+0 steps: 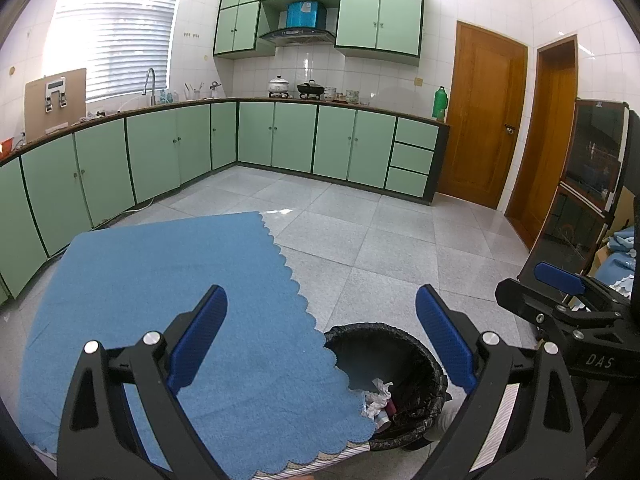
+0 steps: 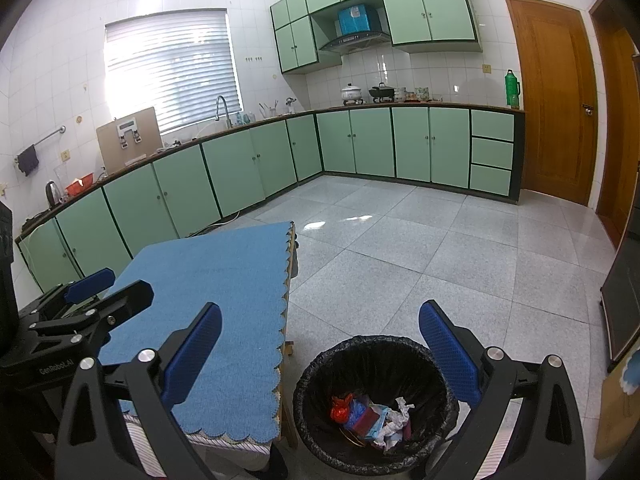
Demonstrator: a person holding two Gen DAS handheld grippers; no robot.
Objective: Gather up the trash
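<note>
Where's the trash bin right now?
The black-lined trash bin stands on the tiled floor beside the blue-clothed table, low and centre in the right wrist view, with crumpled trash inside.

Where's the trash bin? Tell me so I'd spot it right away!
Find the table with the blue cloth. On the grey tiled floor beside its near corner stands the trash bin, round and lined with a black bag. Nothing else on the floor holds crumpled paper and a red wrapper inside.

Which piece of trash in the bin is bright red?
The crumpled red wrapper at the left of the pile in the bin; the rest looks blue, white or maroon.
</note>
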